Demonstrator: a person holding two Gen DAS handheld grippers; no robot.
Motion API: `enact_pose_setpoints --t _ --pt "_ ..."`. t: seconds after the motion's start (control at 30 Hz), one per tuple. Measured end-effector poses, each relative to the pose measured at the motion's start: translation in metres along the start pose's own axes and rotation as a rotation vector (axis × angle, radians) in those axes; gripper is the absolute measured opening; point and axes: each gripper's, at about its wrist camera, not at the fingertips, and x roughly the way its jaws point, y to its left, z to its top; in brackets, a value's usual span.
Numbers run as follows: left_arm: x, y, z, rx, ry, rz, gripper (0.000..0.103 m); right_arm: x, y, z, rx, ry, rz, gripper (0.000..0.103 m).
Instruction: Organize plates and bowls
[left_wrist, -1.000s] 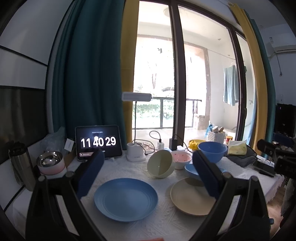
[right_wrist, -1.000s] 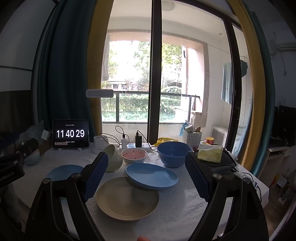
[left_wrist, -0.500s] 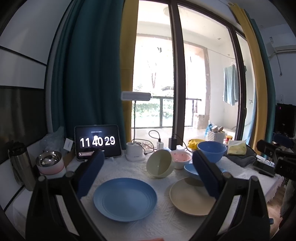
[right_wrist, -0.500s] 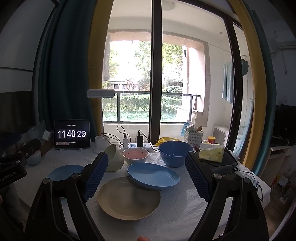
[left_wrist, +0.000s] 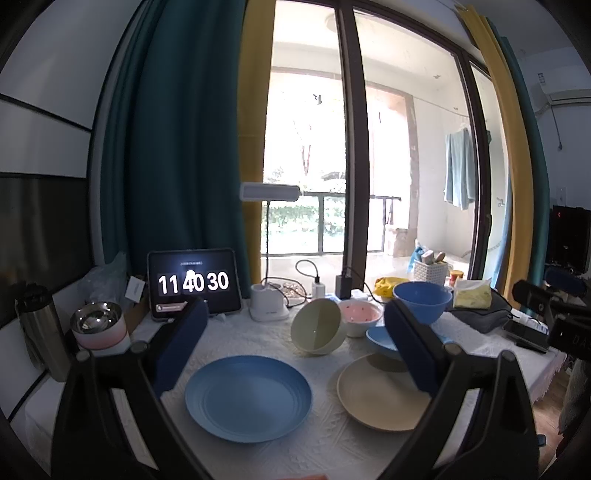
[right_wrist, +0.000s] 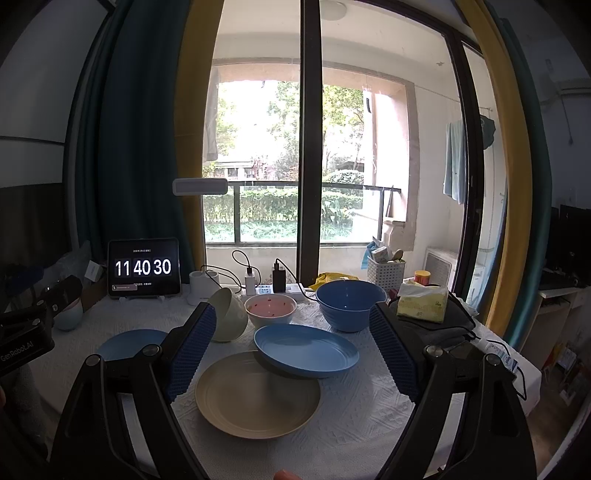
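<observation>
White cloth covered the table (right_wrist: 369, 402); you held both grippers — left gripper (left_wrist: 295, 350), right gripper (right_wrist: 291, 350) — wide and empty above scattered plates, nothing stacked yet.

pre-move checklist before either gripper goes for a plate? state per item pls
1. Left hand-held gripper open, holding nothing: ok.
2. Right hand-held gripper open, holding nothing: ok.
3. Blue plate lies flat with nothing on it: ok.
4. Beige plate free to lift: not ok, the blue dish overlaps its far rim.
5. Cream bowl upright: not ok, tipped on its side.
6. Cream bowl touching the pink bowl: cannot tell.
</observation>
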Motion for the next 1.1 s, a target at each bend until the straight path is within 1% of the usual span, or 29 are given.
enact_pose_setpoints --t 0.43,0.7,0.9,1.1 --pt "0.002 -0.002 0.000 0.000 0.003 -0.005 0.097 0.003 -0.001 -0.001 0.001 0.008 0.002 0.087" --pt "0.023 -0.018 -0.001 0.012 0.040 -0.028 0.097 0.020 -0.011 -0.009 0.017 0.046 -0.006 0.087" --pt "0.046 -0.029 -0.001 0.023 0.081 -0.046 0.097 0.041 -0.020 -0.017 0.035 0.094 -0.006 0.087" --pt "0.067 -0.040 -0.001 0.040 0.115 -0.059 0.097 0.058 -0.032 -0.024 0.053 0.119 0.006 0.087"
